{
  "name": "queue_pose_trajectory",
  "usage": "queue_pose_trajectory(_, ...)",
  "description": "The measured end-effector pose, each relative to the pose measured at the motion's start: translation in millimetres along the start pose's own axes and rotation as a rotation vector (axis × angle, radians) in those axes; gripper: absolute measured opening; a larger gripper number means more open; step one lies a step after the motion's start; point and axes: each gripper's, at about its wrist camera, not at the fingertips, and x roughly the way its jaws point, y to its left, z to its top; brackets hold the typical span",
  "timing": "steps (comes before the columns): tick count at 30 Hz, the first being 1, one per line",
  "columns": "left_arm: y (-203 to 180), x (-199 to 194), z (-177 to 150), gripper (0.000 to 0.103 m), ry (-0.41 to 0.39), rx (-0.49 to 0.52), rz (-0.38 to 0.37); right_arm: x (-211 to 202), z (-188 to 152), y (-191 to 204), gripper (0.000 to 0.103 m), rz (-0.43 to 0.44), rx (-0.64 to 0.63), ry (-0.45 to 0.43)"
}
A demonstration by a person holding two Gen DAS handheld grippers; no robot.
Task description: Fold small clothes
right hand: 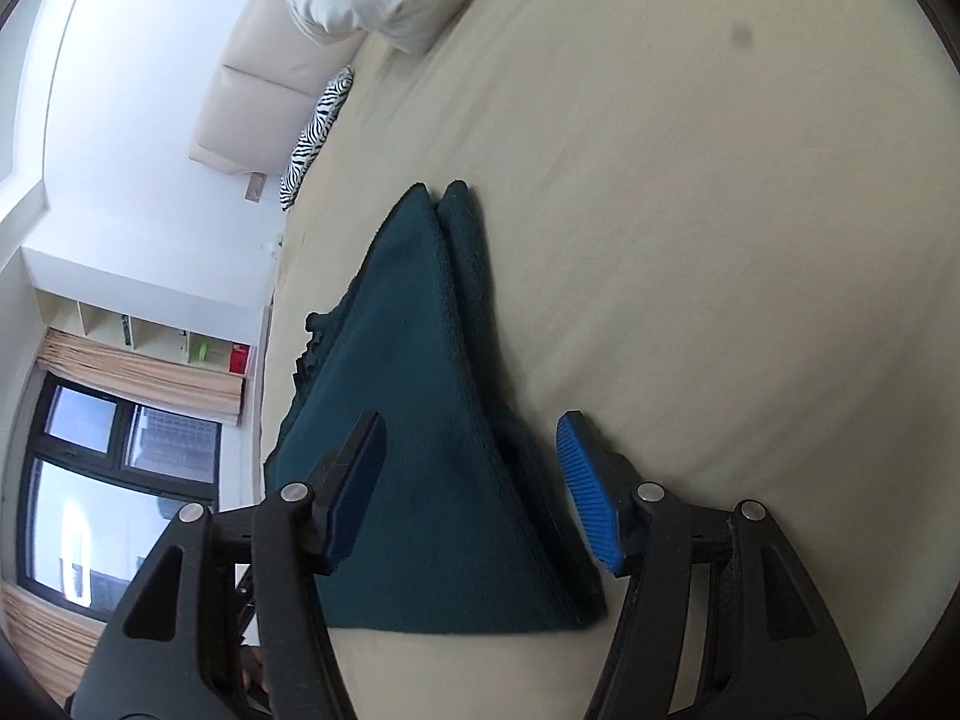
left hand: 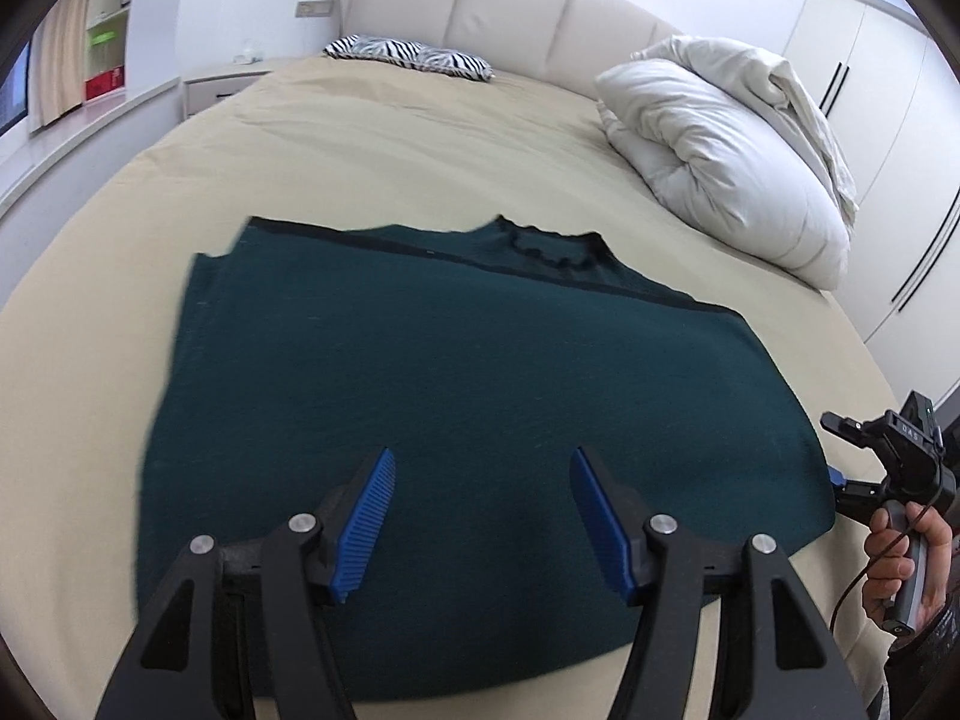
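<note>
Two grippers flank a dark green garment [left hand: 456, 396] lying folded flat on the beige bed [left hand: 372, 138]. The left gripper [left hand: 483, 516] hovers over the garment's near edge, jaws spread wide and holding nothing. The right gripper [right hand: 468, 492], turned on its side, has its wide-open jaws straddling the garment's right edge, gripping nothing.

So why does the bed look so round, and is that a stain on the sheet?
Left wrist view: the fisheye lens bows the bed, and the green garment has a smeared left edge. Right wrist view: tilted sideways, bright window, and a soft dark spot on the sheet; stain or lens smudge, I cannot tell.
</note>
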Motion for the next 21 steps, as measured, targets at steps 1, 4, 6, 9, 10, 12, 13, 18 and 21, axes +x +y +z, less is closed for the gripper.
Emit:
queue_pose_trajectory(1, -2.5, 5.6, 1.7, 0.064, 0.008, 0.000, -0.003, 5.8, 4.3, 3.7, 0.058, 0.005, -0.003, 0.015)
queue_pose_trajectory(4, -6.2, 21.7, 2.8, 0.065, 0.042, -0.007, 0.000, 17.2, 9.2, 10.0, 0.057, 0.033, -0.007, 0.049)
queue_pose_trajectory(6, -7.2, 26.0, 2.0, 0.071, 0.051, -0.001, -0.005, 27.0, 9.9, 12.2, 0.053, 0.051, 0.002, 0.081)
queue_pose_trajectory(9, -8.0, 29.7, -1.1, 0.072, 0.059, 0.025, 0.001, 38.1, 9.7, 16.4, 0.047, 0.050, -0.006, 0.097)
queue_pose_trajectory(10, -6.9, 30.4, -1.9, 0.072, 0.060, 0.029, -0.001, 41.1, 10.2, 16.5, 0.044, 0.044, -0.002, 0.096)
queue_pose_trajectory(12, -4.2, 31.2, -3.6, 0.072, 0.063, 0.027, -0.008, 47.4, 12.1, 14.7, 0.036, 0.040, 0.024, 0.097)
queue_pose_trajectory(13, -3.2, 31.2, -3.6, 0.072, 0.064, 0.023, -0.012, 49.7, 12.0, 13.7, 0.026, 0.029, 0.032, 0.100)
queue_pose_trajectory(18, -2.4, 33.5, -2.1, 0.072, 0.073, 0.009, -0.023, 59.9, 10.0, 20.4, 0.016, -0.044, 0.008, 0.083)
queue_pose_trajectory(21, 2.5, 32.6, -1.1, 0.072, 0.073, -0.014, -0.049, 65.5, 7.5, 39.3, 0.015, -0.137, -0.068, 0.063)
